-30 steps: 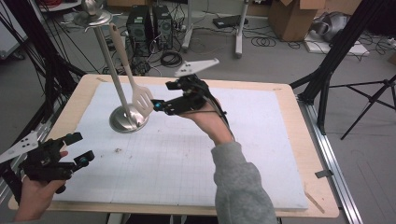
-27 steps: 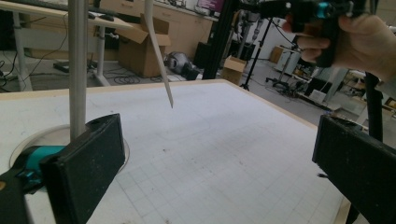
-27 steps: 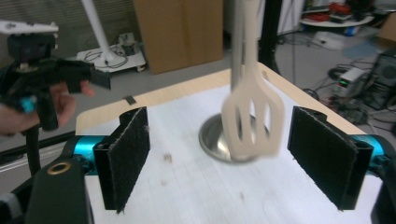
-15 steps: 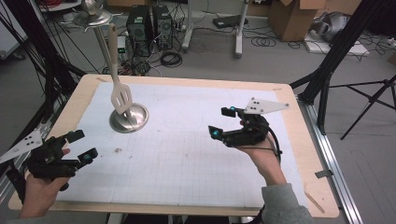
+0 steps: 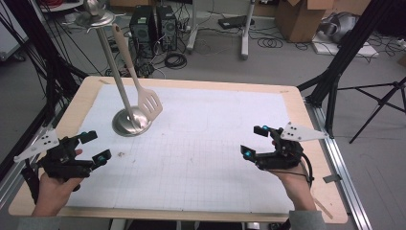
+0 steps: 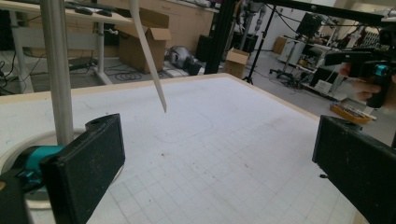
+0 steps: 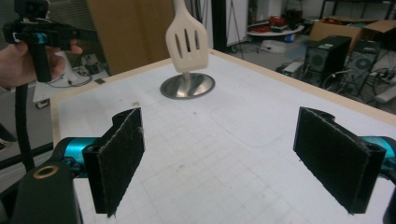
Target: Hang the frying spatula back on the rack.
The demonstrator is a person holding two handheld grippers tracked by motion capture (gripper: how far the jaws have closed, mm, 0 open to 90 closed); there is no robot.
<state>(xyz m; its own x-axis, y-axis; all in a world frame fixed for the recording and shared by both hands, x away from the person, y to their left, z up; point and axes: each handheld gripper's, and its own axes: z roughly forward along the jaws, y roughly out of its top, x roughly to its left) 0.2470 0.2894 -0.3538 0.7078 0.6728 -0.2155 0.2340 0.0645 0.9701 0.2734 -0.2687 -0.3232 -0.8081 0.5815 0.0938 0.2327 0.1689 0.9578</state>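
A cream slotted spatula (image 5: 148, 101) hangs from the top of a metal stand, its pole (image 5: 112, 67) rising from a round steel base (image 5: 125, 125) at the table's far left. In the right gripper view, the spatula (image 7: 188, 39) dangles over the base (image 7: 187, 86). My right gripper (image 5: 253, 141) hovers at the right front, open; its jaws have just been opening, and nothing is between them (image 7: 226, 158). My left gripper (image 5: 95, 146) rests at the left front, open and empty (image 6: 219, 172), beside the pole (image 6: 56, 70).
A white gridded mat (image 5: 206, 153) covers the wooden table (image 5: 311, 139). Black tripod legs (image 5: 335, 81) stand off the right edge. Computer towers (image 5: 153, 26) and cables sit on the floor beyond. A dark frame (image 5: 33, 67) borders the left.
My right gripper let go of the spatula at the stand and travelled right and toward the front edge, lower. The spatula now hangs free. My left gripper stayed put.
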